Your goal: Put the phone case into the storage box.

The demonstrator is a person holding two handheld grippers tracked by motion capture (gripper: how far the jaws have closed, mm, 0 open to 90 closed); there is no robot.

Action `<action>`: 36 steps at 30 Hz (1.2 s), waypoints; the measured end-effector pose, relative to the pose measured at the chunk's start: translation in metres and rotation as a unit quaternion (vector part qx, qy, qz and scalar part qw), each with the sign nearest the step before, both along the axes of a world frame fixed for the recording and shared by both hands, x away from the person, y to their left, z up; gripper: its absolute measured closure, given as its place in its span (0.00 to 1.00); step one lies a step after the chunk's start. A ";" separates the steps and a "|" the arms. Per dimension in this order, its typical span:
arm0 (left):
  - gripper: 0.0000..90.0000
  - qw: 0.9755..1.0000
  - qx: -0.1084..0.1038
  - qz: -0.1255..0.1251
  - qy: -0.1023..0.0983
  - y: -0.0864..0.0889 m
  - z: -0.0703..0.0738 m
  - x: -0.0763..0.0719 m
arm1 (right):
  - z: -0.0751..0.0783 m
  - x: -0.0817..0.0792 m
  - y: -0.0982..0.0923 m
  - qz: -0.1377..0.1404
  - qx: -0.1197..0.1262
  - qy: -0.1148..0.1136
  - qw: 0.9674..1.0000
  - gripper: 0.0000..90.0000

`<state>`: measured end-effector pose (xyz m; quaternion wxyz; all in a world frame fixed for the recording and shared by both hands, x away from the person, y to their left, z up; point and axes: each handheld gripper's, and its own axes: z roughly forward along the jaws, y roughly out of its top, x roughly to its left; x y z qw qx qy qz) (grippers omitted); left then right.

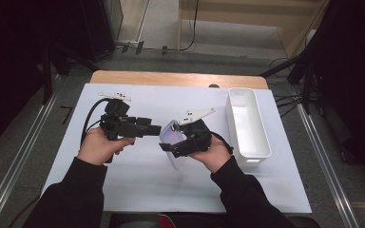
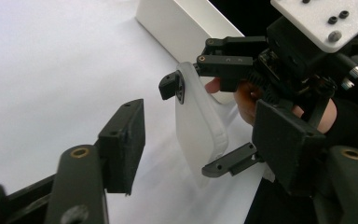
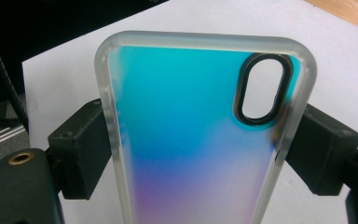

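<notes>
Nearest the camera in the high view, two dark sleeves come in from six o'clock over a white sheet [image 1: 138,185] that covers most of the surface. The left tool [image 1: 158,129] sits near the centre, at about nine o'clock of the phone case [image 1: 171,134], its jaws parted with nothing between them; in the left gripper view they stand wide, short of the case. The right tool [image 1: 167,146] clamps the phone case by its two long edges and holds it tilted up off the sheet. In the right gripper view the pads [image 3: 81,154] press the frosted rim on both sides; the case's back runs from teal through blue to a pale violet, with a black-ringed oval camera opening [image 3: 262,88] at about one o'clock.

At three o'clock of the right hand [image 1: 215,154] a long white bin [image 1: 248,122] lies on the sheet, well apart from the left tool. Beyond the sheet, at twelve o'clock, a strip of the wooden surface [image 1: 178,79] shows.

Farther off lie grey floor, metal rails at either side, black stands, cables and a pale wooden wall panel. A faint mark on the floor at ten o'clock may be a "7"; I read no other writing.
</notes>
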<state>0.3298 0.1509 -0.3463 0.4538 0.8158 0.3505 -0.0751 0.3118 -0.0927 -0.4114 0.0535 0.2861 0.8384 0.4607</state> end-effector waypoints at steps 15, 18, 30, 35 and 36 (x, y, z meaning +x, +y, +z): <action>0.34 0.997 0.014 -0.061 -0.041 0.000 -0.004 -0.004 | 0.012 0.002 -0.019 0.056 0.009 0.009 0.998 0.17; 0.34 0.996 0.019 -0.065 -0.050 0.000 -0.006 -0.004 | 0.014 0.003 -0.024 0.062 0.012 0.011 0.998 0.17; 0.34 0.993 0.027 -0.070 -0.093 -0.001 -0.020 -0.003 | 0.018 0.003 -0.034 0.079 0.007 0.018 0.997 0.16; 0.34 0.992 0.034 -0.068 -0.100 -0.001 -0.031 -0.003 | 0.019 0.003 -0.036 0.077 0.004 0.019 0.997 0.16; 0.34 0.992 0.037 -0.069 -0.099 -0.001 -0.033 -0.003 | 0.020 0.003 -0.037 0.077 0.004 0.019 0.997 0.16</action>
